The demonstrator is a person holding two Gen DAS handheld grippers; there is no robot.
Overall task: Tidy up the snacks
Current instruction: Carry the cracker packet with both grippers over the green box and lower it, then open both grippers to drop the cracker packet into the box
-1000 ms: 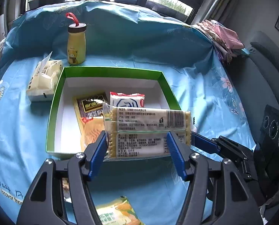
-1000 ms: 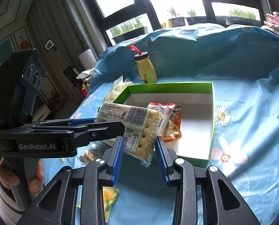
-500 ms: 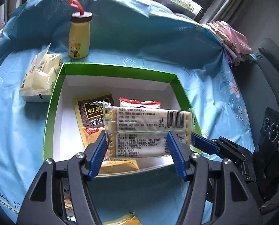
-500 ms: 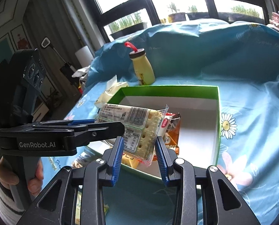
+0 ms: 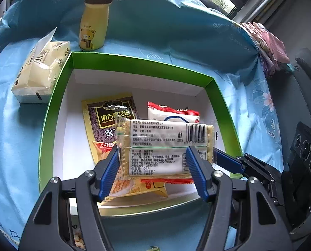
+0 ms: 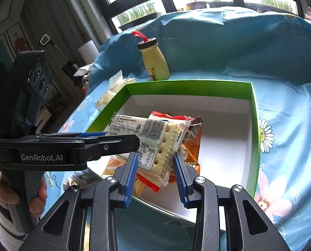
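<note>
A clear pack of crackers point(image 5: 166, 144) with a white label hangs over the inside of the green-rimmed white box point(image 5: 134, 63). My left gripper point(image 5: 153, 167) is shut on it along its length. My right gripper point(image 6: 155, 171) is shut on the pack's point(image 6: 147, 138) right end across its thickness; one blue finger of it point(image 5: 228, 163) shows in the left wrist view. In the box point(image 6: 253, 125) lie a black-and-yellow sesame packet point(image 5: 111, 115), a red-and-white packet point(image 5: 172, 113) and an orange packet point(image 6: 192, 148), partly hidden by the crackers.
A yellow bear bottle point(image 5: 93, 29) stands behind the box, and a tissue pack point(image 5: 40, 71) lies at its left. Loose snack packets point(image 6: 80, 179) lie on the blue flowered cloth near the box's front. A person's hand point(image 6: 0, 190) holds the left gripper's handle.
Both grippers have carried the cracker pack forward and down, from in front of the box's near wall to over its inside. The grips look unchanged.
</note>
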